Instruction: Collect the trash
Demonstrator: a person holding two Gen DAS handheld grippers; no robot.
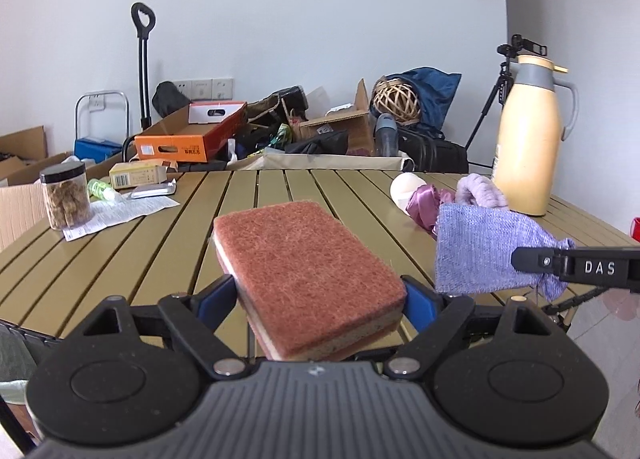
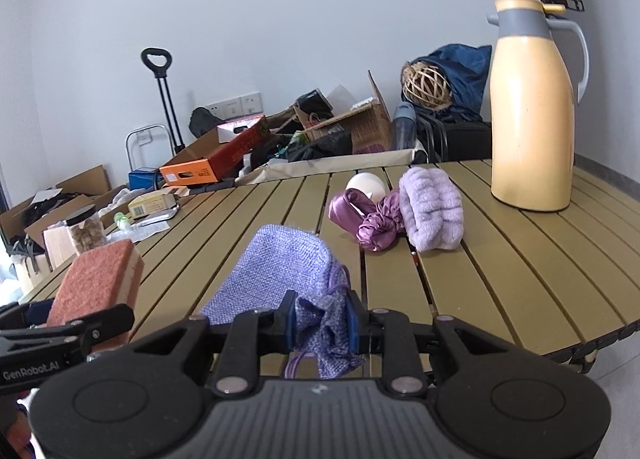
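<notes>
jaws of the left gripper (image 1: 320,295) clamp a sponge (image 1: 308,275) by its long sides, lifted above the slatted bench (image 1: 120,259). long axis runs from bottom centre up-left; rust scouring face up, pale layer beneath. right gripper (image 2: 322,323) jaws pinch the gathered neck of a lavender knit pouch (image 2: 280,271), body pointing up-left, mid frame.

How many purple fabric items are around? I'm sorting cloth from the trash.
3. A woven purple pouch pinched in the right gripper; a satin scrunchie on the table; a fluffy lilac cloth beside it, touching. More could be hidden behind them.
</notes>
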